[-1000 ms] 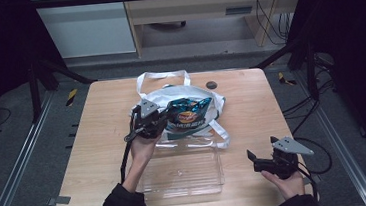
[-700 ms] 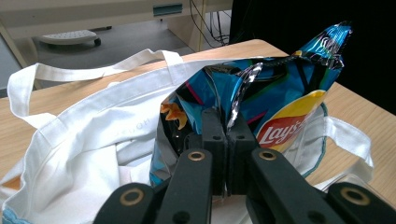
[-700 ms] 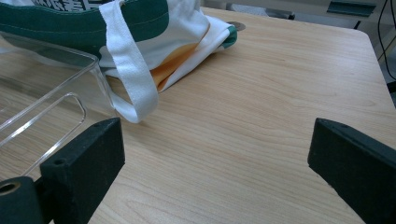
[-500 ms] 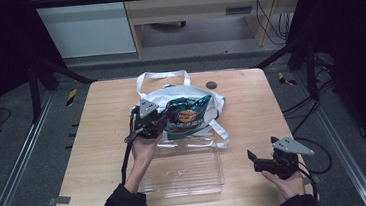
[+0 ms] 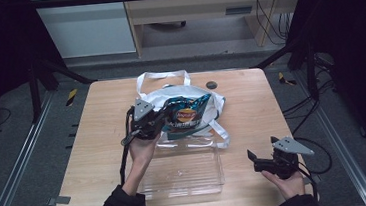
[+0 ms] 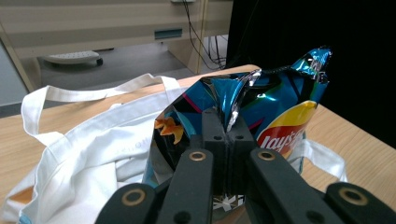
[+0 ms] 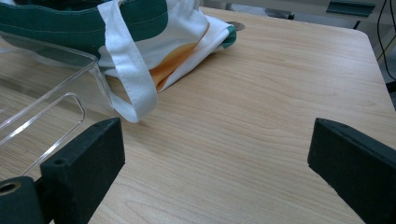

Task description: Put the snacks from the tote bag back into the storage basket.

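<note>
— What step are you at now?

— My left gripper (image 5: 159, 125) is closed on a corner of the chip bag (image 5: 188, 116), lifting it from the white tote bag (image 5: 163, 95). I judge the next move carries it toward 6 o'clock, into the clear tray (image 5: 216, 173).

— And how does it lie?

— Long axis from 9 to 3 o'clock, logo facing up. My right gripper (image 5: 260, 160) waits wide open, empty, at 4 o'clock.
</note>
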